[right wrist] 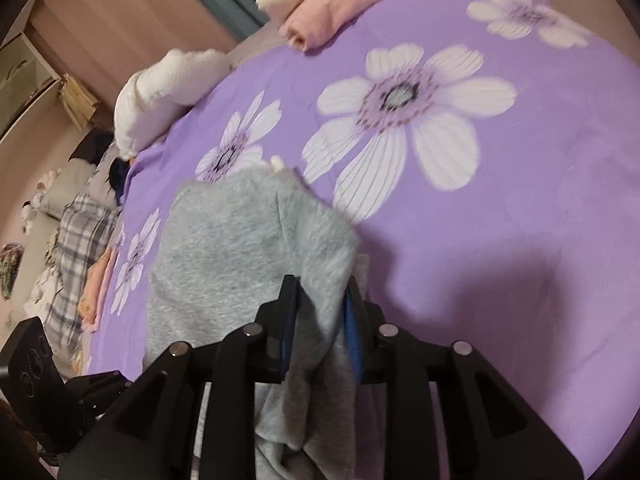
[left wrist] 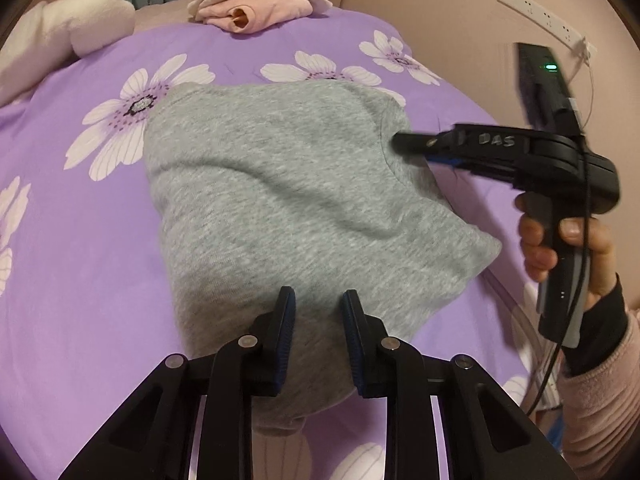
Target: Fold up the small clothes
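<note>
Right wrist view alone shows the right gripper clamping a lifted fold of the grey garment. Left wrist view shows the left gripper parted over that garment, mid-frame on the purple floral bedspread, folded pink clothes above.

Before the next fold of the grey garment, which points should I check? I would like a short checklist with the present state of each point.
1. Right gripper holds the grey garment: ok, cloth sits between its fingers.
2. Left gripper holds the garment: cannot tell; its fingers stand apart with cloth between them.
3. Garment lies flat: not ok, broad wrinkles cross it and the right edge is lifted.
4. Bare purple bedspread beside the garment for the fold: ok.
5. Folded pink clothes out of the way: ok, they lie at the far edge.
6. Sharp view: not ok, the right gripper is blurred in the left wrist view.
</note>
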`<state>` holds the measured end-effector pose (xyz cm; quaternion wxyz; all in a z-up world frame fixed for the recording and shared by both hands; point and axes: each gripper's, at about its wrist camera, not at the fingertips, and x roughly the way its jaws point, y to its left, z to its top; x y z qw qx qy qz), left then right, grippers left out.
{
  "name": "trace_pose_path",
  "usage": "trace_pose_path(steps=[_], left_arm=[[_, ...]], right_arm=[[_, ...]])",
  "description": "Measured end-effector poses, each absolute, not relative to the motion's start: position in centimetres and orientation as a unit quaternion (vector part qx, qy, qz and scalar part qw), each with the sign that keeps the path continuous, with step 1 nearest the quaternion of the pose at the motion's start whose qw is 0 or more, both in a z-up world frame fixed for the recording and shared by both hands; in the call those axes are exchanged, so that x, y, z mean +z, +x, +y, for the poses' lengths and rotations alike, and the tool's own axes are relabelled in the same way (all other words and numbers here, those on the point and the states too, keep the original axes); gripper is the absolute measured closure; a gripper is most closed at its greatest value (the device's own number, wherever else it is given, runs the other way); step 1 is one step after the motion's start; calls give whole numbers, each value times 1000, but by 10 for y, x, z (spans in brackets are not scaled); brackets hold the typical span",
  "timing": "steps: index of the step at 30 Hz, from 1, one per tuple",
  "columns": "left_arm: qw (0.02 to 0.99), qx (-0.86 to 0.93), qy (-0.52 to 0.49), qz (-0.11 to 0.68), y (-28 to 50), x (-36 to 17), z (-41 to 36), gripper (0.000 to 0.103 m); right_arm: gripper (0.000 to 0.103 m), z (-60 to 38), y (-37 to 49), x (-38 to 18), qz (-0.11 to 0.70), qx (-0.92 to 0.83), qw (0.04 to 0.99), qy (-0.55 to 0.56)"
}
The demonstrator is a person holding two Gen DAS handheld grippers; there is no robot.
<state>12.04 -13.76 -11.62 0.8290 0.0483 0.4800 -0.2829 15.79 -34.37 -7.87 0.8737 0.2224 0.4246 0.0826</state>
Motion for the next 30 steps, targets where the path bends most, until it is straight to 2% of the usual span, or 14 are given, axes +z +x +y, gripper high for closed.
trace_pose_path(steps=[5, 10, 13, 16, 19, 21, 26, 30], left_arm=[[829, -283, 39, 480, 121, -116, -136, 78], [829, -283, 29, 481, 120, -116, -133, 78], [827, -287, 26, 482, 121, -116, -133, 78], [827, -287, 29, 482, 122, -116, -135, 78], [828, -287, 26, 482, 123, -116, -135, 78], [827, -289, 20, 482, 124, -116, -132, 78], [826, -292, 7, 482, 125, -116, -129, 78], [827, -293, 6, 480, 124, -116, -128, 78]], right_arm=[[79, -344, 150, -50, 374, 112, 896, 213], [81, -327, 182, -71, 428, 120, 874, 198], [85, -333, 205, -101, 479, 97, 839, 238], [87, -334, 204, -104, 482, 95, 835, 247], [86, -332, 187, -87, 460, 79, 858, 215], [79, -327, 170, -70, 434, 77, 878, 189], [80, -310, 116, -43, 387, 131, 900, 154], [80, -286, 90, -52, 391, 160, 899, 115]])
